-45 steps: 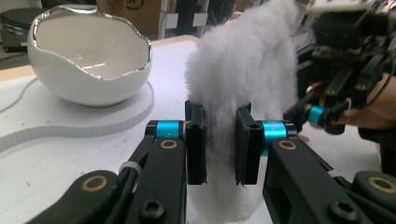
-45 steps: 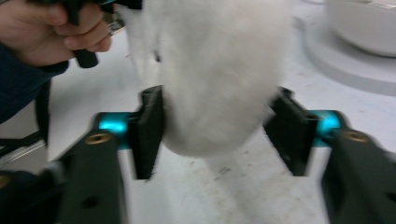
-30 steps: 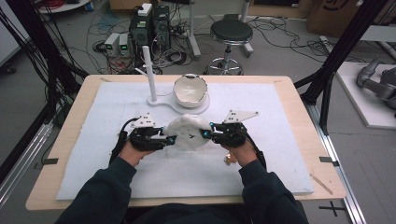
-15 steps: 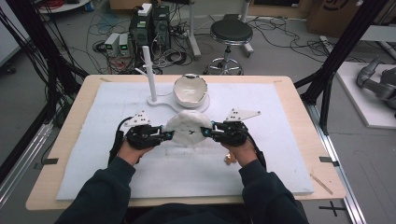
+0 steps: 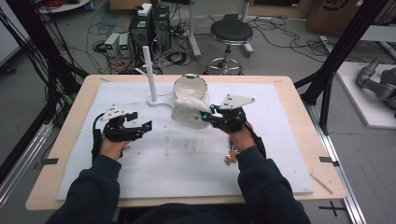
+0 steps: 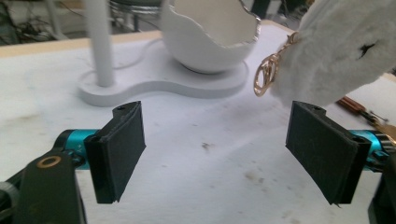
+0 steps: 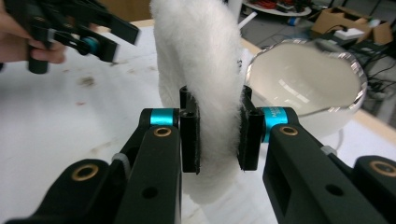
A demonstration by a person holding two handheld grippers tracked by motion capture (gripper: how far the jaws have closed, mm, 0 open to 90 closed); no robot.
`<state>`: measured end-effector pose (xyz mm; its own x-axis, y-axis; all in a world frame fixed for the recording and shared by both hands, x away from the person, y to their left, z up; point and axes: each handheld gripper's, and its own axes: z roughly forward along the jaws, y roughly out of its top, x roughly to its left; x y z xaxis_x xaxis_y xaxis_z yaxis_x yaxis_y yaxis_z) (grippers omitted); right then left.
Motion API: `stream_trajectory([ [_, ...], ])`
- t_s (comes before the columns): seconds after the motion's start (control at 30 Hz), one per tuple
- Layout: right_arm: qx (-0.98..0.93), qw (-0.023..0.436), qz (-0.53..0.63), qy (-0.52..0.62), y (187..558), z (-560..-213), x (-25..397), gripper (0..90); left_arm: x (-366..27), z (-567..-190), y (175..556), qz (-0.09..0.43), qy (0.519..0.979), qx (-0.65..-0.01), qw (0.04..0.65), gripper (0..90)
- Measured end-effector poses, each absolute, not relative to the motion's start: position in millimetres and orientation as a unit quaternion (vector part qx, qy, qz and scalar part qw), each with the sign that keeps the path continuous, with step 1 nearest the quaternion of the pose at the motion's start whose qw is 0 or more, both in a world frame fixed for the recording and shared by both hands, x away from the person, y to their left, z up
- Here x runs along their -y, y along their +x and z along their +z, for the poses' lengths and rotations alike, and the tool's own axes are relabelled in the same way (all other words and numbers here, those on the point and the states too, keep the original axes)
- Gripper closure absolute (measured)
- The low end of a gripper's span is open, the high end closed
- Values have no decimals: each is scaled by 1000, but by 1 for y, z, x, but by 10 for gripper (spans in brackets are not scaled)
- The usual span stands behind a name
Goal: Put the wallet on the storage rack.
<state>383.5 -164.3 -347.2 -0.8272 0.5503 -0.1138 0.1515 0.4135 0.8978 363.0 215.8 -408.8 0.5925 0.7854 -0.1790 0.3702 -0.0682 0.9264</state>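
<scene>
The right gripper (image 7: 218,135) is pressing its two jaws together on a white fluffy pouch (image 7: 201,84), and the soft material is squeezed between the pads. In the high view this right gripper (image 5: 211,113) is holding the fluffy pouch (image 5: 189,112) lifted above the white mat (image 5: 280,140), just in front of the white bowl (image 5: 190,87). The left gripper (image 6: 217,149) is having its jaws wide apart and is gripping nothing; between them only the mat is showing. In the high view the left gripper (image 5: 142,127) is hovering over the left part of the mat, well apart from the pouch. A gold ring clasp (image 6: 265,73) is hanging from the edge of the pouch (image 6: 345,46), near the broken-edged bowl (image 6: 210,37). The bowl is sitting on a flat white base (image 6: 163,81) together with an upright white post (image 6: 100,42). A small brown object (image 5: 229,158) is lying on the mat beside the person's right sleeve (image 5: 266,186).
</scene>
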Motion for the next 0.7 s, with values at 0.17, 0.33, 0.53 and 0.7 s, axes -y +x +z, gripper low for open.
stream_trajectory([
  [0.17,-819,224,486,208,400,-330,156,758,-233,-409,363,216,699,-408,546,195],
  [0.33,-812,259,481,206,419,-309,150,759,-247,-411,363,228,699,-402,547,198],
  [0.53,-806,305,457,218,447,-297,145,759,-250,-415,366,200,695,-419,549,195],
  [0.7,-812,343,414,227,467,-300,142,758,-247,-416,366,187,698,-418,550,195],
])
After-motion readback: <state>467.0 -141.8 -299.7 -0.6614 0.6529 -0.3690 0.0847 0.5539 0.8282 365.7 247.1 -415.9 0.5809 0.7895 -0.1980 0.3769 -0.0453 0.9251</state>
